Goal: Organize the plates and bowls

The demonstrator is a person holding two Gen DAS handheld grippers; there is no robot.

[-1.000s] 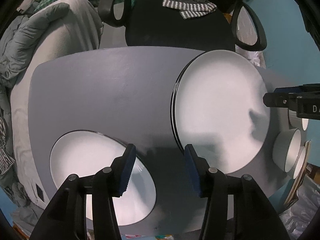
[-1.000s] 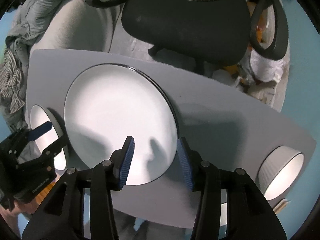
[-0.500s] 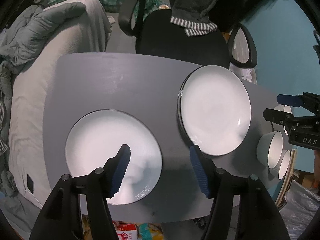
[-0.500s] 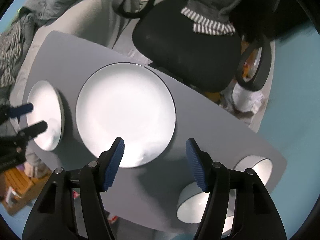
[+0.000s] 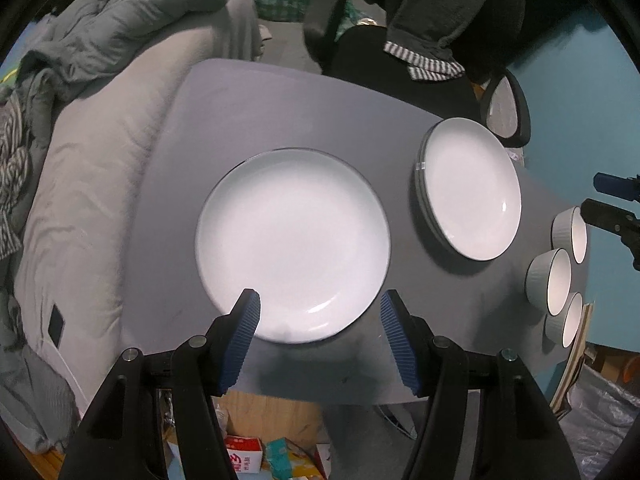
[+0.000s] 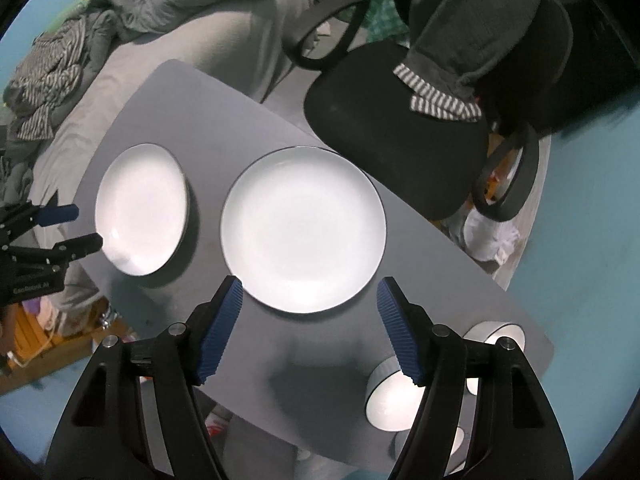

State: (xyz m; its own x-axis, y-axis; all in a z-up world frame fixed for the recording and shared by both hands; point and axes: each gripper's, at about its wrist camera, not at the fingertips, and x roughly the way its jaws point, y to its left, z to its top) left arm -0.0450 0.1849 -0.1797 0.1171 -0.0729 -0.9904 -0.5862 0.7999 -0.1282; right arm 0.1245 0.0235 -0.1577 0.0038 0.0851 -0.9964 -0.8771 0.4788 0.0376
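A single white plate lies on the grey table, straight below my open, empty left gripper. To its right sits a stack of white plates, and three white ribbed bowls stand at the table's right end. In the right wrist view the stack is in the middle, above my open, empty right gripper. The single plate is at the left and bowls are at the lower right. Both grippers hover high above the table.
A black office chair with clothes on it stands behind the table. A grey sofa with bedding is on the left. Boxes and clutter lie on the floor under the near edge. The left gripper shows at the left of the right wrist view.
Both grippers have risen well above the table and opened wider. The left one has also moved over the single plate. The plates and bowls have not moved.
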